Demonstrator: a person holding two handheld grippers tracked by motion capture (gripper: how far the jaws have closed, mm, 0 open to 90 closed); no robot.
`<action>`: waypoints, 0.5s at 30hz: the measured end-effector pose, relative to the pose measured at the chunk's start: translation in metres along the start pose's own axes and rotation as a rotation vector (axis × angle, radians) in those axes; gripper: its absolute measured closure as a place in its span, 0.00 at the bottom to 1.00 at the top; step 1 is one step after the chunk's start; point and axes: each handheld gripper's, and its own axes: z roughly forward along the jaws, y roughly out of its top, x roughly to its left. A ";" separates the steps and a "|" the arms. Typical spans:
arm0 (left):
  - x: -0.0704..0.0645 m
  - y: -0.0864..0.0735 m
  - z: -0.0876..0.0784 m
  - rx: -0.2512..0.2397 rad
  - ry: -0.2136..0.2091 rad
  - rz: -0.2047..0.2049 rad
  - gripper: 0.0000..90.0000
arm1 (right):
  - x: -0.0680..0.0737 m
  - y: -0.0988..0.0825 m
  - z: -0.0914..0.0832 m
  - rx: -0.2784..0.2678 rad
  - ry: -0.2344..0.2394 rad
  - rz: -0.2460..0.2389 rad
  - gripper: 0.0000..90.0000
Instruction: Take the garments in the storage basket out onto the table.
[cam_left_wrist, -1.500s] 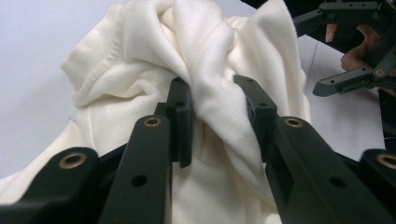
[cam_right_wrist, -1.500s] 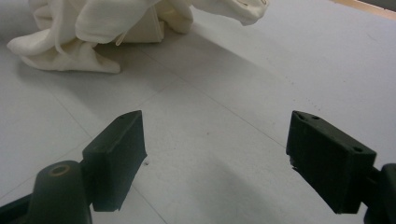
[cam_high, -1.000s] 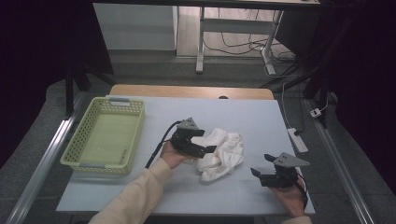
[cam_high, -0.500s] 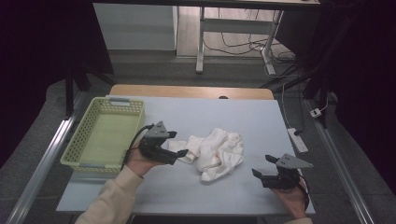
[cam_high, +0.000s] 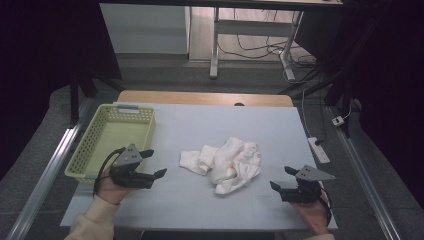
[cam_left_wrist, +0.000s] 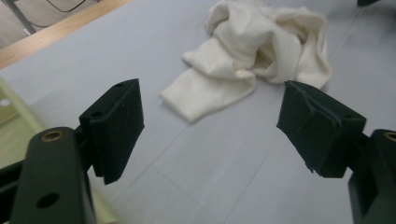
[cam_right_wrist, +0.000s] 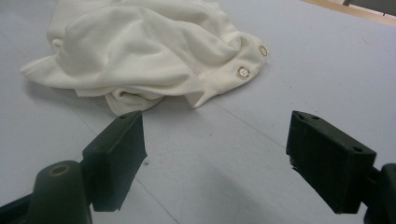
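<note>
We note the yellow-green basket (cam_high: 111, 140) at the table's (cam_high: 200, 200) left edge, nothing inside. White crumpled cloth (cam_high: 225, 157) lies mid-table. Left gripper (cam_high: 152, 163) and right gripper (cam_high: 280, 179) near the front edge, both released, jaws spread. Dim room; cables on the floor (cam_high: 255, 47) beyond.

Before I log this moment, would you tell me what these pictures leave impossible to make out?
- What kind of garment the white cloth is: crumpled in every view, its folds hide its shape.
- The cloth's far edge: cut off at the top of the right gripper view.
- The basket's near-left floor: the left gripper and hand cover it in the high view.
</note>
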 end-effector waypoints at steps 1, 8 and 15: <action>0.001 -0.003 -0.002 0.001 0.004 -0.004 0.25 | 0.000 0.000 0.000 -0.002 0.004 0.003 0.22; 0.002 -0.013 -0.008 0.003 0.014 -0.026 0.25 | 0.000 0.000 -0.001 -0.012 0.007 0.003 0.22; 0.005 -0.015 -0.007 0.001 0.016 -0.050 0.24 | 0.000 0.001 -0.001 -0.022 0.010 0.001 0.22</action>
